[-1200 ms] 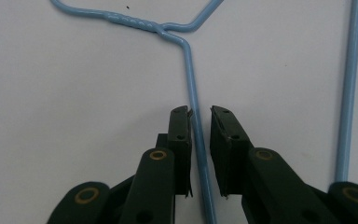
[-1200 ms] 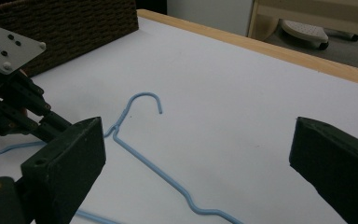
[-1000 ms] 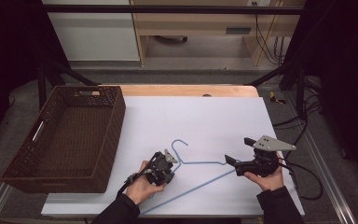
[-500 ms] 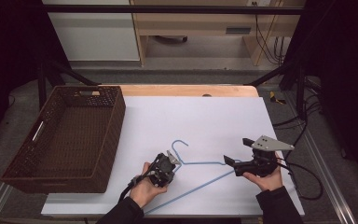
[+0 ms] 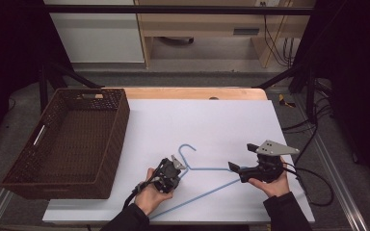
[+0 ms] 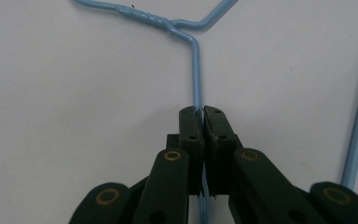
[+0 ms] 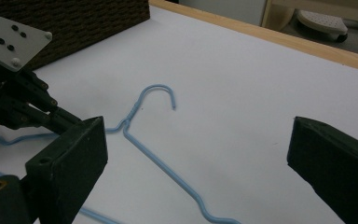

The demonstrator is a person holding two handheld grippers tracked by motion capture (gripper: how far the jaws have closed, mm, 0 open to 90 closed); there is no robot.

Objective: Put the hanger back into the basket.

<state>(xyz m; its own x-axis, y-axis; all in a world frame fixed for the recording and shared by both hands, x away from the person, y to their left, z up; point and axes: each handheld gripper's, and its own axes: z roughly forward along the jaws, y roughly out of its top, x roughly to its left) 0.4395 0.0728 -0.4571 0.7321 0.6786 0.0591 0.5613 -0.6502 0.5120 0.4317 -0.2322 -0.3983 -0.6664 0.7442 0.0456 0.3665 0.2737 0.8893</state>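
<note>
Blue wire coat hanger (image 5: 207,175) lies flat on the white table (image 5: 212,120), near the brown wicker basket (image 5: 67,139). Left gripper (image 6: 202,112) is clamped on its shoulder wire beside the twisted neck; right gripper (image 5: 233,167) hangs wide apart. Probably light, springy, slippery: grip by the neck.

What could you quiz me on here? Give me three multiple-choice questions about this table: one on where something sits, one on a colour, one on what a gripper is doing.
1. Where is the basket?
A. the table's left side
B. its right side
C. its middle

2. What colour is the hanger?
A. red
B. light blue
C. black

3. How is the left gripper?
A. wide open
B. shut on the hanger
C. inside the basket

Answers:
1 A, it stands left of the white sheet.
2 B, blue wire.
3 B, its jaws pinch the wire.
</note>
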